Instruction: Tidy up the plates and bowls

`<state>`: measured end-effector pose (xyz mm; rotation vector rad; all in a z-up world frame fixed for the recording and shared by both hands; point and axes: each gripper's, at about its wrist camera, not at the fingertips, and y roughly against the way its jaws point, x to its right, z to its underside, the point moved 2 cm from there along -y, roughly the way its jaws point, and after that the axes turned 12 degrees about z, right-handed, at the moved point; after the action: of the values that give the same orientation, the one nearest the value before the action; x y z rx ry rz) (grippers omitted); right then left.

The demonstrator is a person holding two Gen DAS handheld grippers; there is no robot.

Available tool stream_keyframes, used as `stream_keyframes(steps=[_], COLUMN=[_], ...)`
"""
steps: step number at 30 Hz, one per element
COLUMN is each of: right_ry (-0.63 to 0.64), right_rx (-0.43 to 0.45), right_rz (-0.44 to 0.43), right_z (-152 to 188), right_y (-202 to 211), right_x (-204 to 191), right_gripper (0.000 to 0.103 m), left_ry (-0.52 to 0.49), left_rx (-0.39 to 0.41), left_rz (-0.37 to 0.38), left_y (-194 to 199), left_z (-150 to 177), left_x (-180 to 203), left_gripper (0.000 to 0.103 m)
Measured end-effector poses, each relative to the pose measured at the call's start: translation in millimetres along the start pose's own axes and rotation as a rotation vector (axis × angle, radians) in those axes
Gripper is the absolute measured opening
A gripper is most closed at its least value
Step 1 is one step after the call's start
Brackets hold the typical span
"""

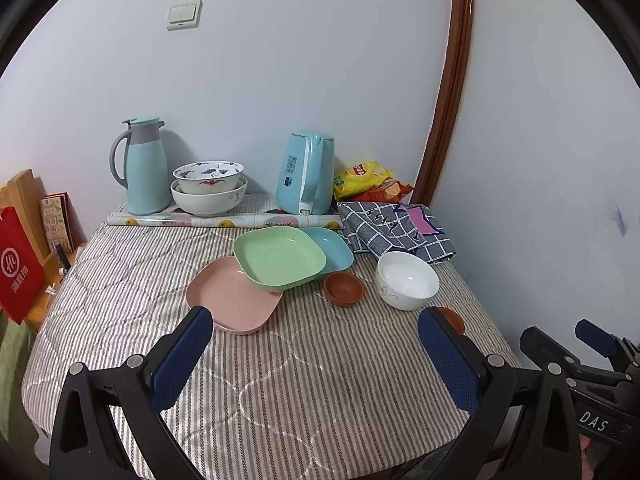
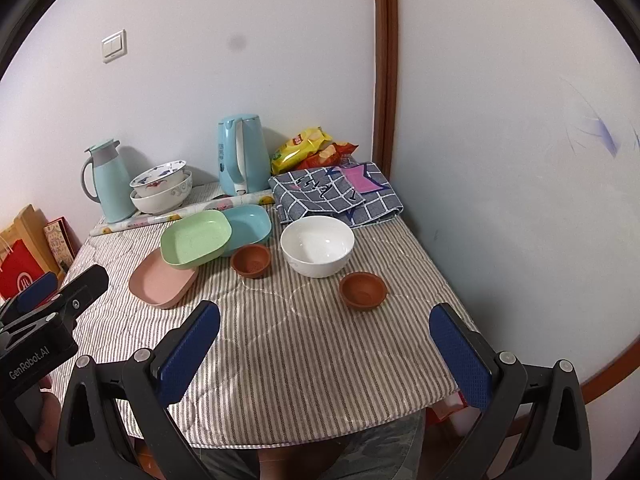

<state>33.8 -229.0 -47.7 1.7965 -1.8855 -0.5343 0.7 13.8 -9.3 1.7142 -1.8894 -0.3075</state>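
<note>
The left tongs stand wide apart with nothing between the blue pads, hovering over the striped cloth of the desk and touching nothing; the right tongs are spread just as wide and equally empty, above the desk's near edge; each pair shows in the other's view only as a dark body at the frame's margin, its fingers largely cut off. Beyond the left tongs, at about 12 o'clock, lies the pink plate, its near rim partly hidden behind the left-hand pad; the green plate rests tilted on the pink plate's far edge and overlaps the blue plate, most of which it covers. Just beside these, toward 1 o'clock, sits a small brown bowl, then the white bowl; a second brown bowl is nearly all masked by the right-hand pad in the left view but clear in the right view, near the white bowl. Farther back at 11 o'clock two patterned bowls sit nested beside a teal flask; a kettle, snack bags and a folded checked cloth fill the far corner; the print on the bags is too small to read.
</note>
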Motion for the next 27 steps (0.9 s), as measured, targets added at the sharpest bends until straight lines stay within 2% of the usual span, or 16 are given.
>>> stream_keyframes(steps=[27], right_ry=[-0.029], right_rx=[0.026], right_rz=[-0.036], right_z=[-1.7], right_y=[6.6], right_x=[-2.9], right_gripper=[0.103], left_ry=[0.01], left_rx=[0.002], left_rz=[0.012], left_y=[-2.0], left_z=[-3.8], left_x=[-2.9], left_gripper=[0.103])
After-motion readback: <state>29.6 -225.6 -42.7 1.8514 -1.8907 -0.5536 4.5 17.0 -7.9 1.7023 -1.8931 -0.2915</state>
